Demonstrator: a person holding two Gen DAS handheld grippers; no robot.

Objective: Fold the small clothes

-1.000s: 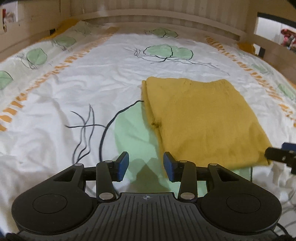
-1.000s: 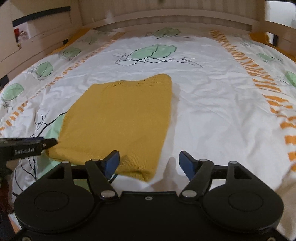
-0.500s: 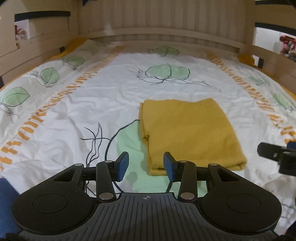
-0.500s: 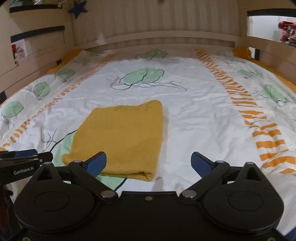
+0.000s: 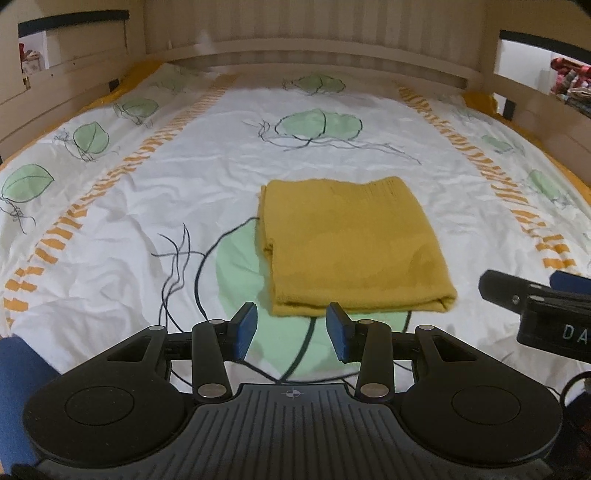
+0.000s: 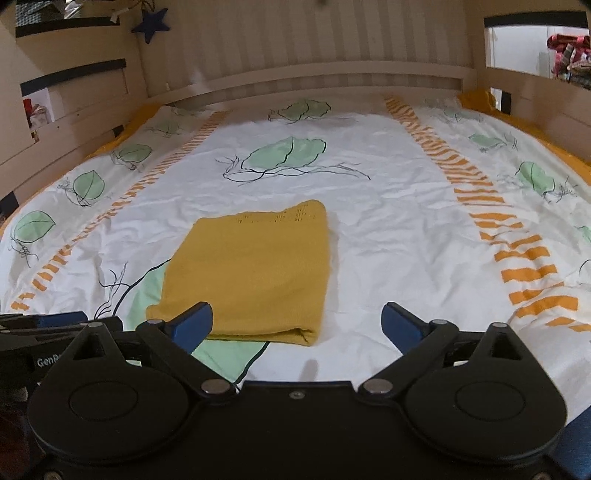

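Note:
A mustard yellow knitted garment [image 5: 351,247] lies folded into a flat rectangle on the bed; it also shows in the right wrist view [image 6: 255,269]. My left gripper [image 5: 291,332] is open and empty, held back from the garment's near edge. My right gripper [image 6: 297,325] is wide open and empty, also back from the near edge. Neither gripper touches the cloth. The right gripper's body [image 5: 546,314] shows at the right edge of the left wrist view.
The bed has a white cover [image 5: 147,229] with green leaves and orange stripes. A wooden headboard [image 6: 295,77] and side rails [image 5: 55,92] enclose it. A blue star [image 6: 151,23] hangs on the wall.
Both grippers have pulled back and up from the folded garment, which now looks smaller and farther away. The right gripper has opened wider.

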